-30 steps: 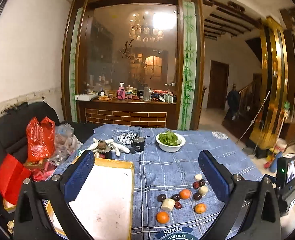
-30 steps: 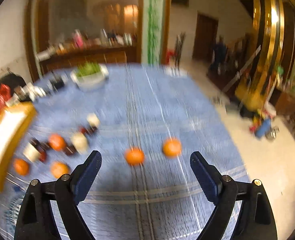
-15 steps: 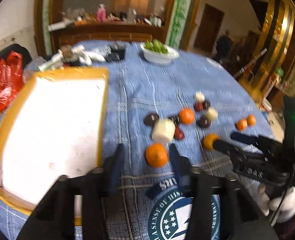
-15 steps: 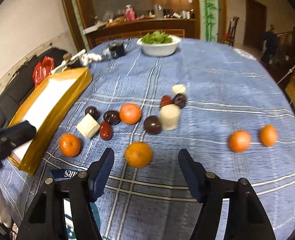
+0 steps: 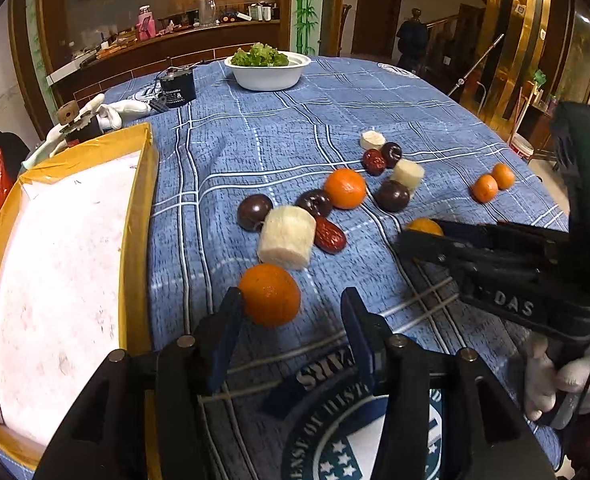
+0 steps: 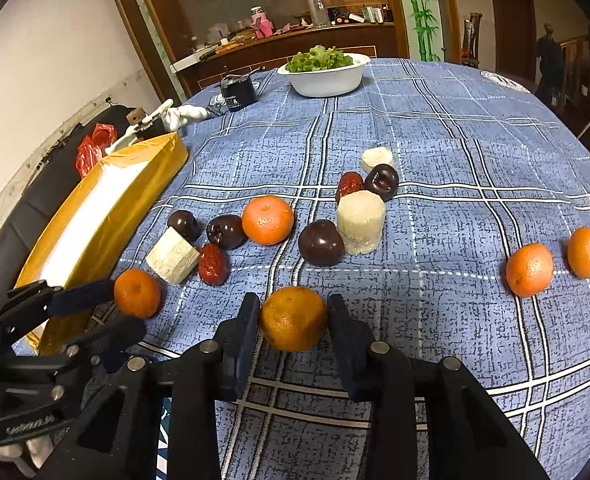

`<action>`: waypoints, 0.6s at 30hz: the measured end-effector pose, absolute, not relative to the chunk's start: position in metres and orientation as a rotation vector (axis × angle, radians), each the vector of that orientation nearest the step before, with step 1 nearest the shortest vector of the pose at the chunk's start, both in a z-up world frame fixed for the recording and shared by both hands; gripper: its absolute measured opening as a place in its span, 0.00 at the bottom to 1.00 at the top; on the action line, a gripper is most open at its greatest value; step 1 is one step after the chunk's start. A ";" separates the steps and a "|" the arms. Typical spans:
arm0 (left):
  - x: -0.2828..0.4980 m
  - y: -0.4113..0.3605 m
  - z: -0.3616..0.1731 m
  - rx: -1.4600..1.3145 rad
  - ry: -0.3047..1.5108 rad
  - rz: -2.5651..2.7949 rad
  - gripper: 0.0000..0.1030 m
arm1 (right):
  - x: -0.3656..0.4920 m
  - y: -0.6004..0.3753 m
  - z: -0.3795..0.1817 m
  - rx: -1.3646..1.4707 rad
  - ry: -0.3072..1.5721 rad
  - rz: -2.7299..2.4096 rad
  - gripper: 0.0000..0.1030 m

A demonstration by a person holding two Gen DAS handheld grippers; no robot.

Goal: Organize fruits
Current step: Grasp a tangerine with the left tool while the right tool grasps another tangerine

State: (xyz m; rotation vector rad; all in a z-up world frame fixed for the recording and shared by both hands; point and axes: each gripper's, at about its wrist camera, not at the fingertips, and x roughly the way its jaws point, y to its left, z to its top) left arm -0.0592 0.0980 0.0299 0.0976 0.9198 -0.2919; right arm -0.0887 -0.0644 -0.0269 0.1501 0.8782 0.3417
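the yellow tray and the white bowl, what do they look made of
Tray: likely cardboard or foam wrapped in glossy yellow tape, going by the creased, shiny rim and matte white floor. Bowl: probably thin disposable paper or foam, judging by its matte white wall and thin rim.

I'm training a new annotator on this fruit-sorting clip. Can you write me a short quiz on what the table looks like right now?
1. True or false: the white bowl holds leafy greens.
2. How many oranges show in the right wrist view, counting any between gripper pads?
3. What sits between the pads of the right gripper? A) a red date B) an orange C) a dark plum

Key
1. True.
2. Five.
3. B. Its jaws have just been closing, and both pads press the orange.
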 end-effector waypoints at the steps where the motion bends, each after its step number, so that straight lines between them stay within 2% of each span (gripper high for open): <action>1: -0.058 0.099 0.030 0.099 0.920 -0.292 0.47 | -0.089 -0.064 -0.026 0.151 0.879 0.342 0.37; 11: -0.040 0.097 0.016 0.193 0.984 -0.224 0.48 | -0.089 -0.066 -0.026 0.157 0.885 0.344 0.37; 13: -0.037 0.101 0.009 0.169 1.002 -0.210 0.33 | -0.090 -0.067 -0.026 0.160 0.886 0.345 0.37; 18: -0.046 0.111 0.016 0.091 0.951 -0.183 0.32 | -0.090 -0.068 -0.026 0.175 0.886 0.347 0.37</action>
